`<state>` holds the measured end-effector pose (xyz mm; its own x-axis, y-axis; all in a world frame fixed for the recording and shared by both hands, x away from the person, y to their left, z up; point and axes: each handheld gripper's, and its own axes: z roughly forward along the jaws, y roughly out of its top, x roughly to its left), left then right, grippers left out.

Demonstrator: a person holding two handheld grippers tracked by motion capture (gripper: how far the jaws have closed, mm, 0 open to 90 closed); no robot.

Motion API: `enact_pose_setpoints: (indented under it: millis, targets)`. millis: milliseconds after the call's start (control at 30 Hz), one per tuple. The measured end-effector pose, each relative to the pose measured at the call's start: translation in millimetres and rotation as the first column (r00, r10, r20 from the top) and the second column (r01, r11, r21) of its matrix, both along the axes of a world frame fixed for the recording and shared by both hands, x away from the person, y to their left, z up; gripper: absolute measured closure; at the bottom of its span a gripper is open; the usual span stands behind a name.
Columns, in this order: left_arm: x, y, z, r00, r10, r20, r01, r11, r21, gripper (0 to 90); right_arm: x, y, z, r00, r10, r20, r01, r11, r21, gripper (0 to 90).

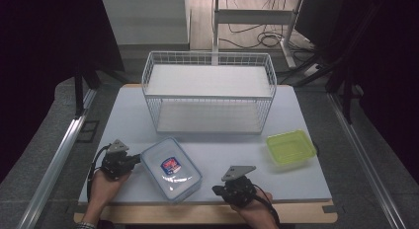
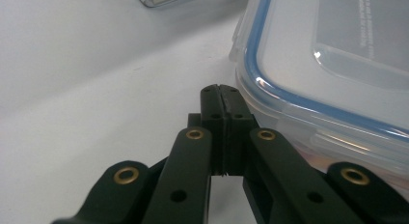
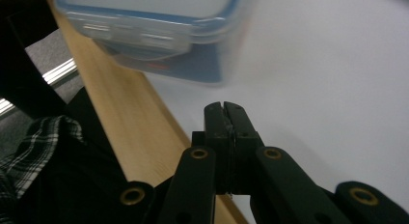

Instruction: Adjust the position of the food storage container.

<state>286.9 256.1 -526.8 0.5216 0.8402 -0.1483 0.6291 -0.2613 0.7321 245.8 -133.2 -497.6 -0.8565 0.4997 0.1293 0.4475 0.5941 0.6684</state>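
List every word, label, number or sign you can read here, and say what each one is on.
No text here can be read.
Red and blue sticker on the lid of the clear container: wording too small to read in the high view.
Faint embossed lines on the same lid, in the left gripper view: too blurred to read.
Green tray and wire rack: no lettering seen.

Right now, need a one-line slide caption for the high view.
Both grippers, left and right, flank a clear lidded container on the white table, before a wire rack and green tray.
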Motion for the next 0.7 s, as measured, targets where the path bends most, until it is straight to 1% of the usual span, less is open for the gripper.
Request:
enact_pose_setpoints:
  millis: [67, 167, 233, 333, 400, 433, 500, 567, 600, 700]
  targets:
    - [0.3, -3.5, -0.2, 0.9999, -0.011, 0.003, 0.011, 0.9999, -0.003, 89.9, -1.3, 7.1, -2.9, 0.9996, 0.017, -0.023, -0.017, 1.0, 0.014, 89.3]
    - [3.7, -6.9, -1.1, 0.9999, -0.015, 0.006, 0.015, 0.9998, 0.014, 89.5, -2.5, 14.7, -7.0, 0.999, 0.031, -0.03, -0.031, 0.999, 0.01, 89.3]
    - [8.0, -6.3, -2.7, 0.9999, -0.015, 0.007, 0.015, 0.9999, -0.006, 88.2, -3.4, 20.3, -9.4, 0.9985, 0.043, -0.033, -0.042, 0.999, 0.005, 89.3]
    - [12.5, -6.4, -4.0, 0.9995, -0.033, -0.001, 0.033, 0.9989, -0.035, 88.9, -4.4, 26.0, -11.1, 0.9983, 0.052, -0.027, -0.052, 0.999, 0.002, 89.3]
    - [13.1, -8.6, -4.4, 0.9986, -0.052, -0.005, 0.052, 0.9979, -0.04, 89.7, -4.3, 29.1, -11.6, 0.9985, 0.05, -0.021, -0.05, 0.999, 0.0, 89.3]
    - [12.6, -11.1, -3.9, 0.9982, -0.059, -0.005, 0.059, 0.9976, -0.035, 89.8, -3.9, 29.9, -11.8, 0.9988, 0.047, -0.017, -0.047, 0.999, -0.001, 89.3]
    - [11.7, -14.0, -3.0, 0.9982, -0.06, -0.002, 0.06, 0.998, -0.019, 89.9, -2.4, 29.1, -12.2, 0.9986, 0.048, -0.024, -0.048, 0.999, -0.001, 89.8]
    - [11.5, -15.7, -3.4, 0.9976, -0.069, -0.006, 0.069, 0.9971, -0.031, 89.8, -2.0, 25.8, -11.5, 0.9989, 0.041, -0.025, -0.041, 0.999, -0.006, 89.8]
    - [11.5, -16.5, -3.4, 0.9972, -0.075, -0.008, 0.075, 0.9966, -0.034, 89.9, -1.3, 23.5, -10.6, 0.9991, 0.039, -0.018, -0.039, 0.999, -0.011, 89.8]
    - [11.1, -20.5, -3.4, 0.9954, -0.095, -0.016, 0.094, 0.9945, -0.047, 89.9, 2.5, 12.6, -6.9, 1.0, 0.007, -0.005, -0.007, 1.0, -0.019, 89.8]
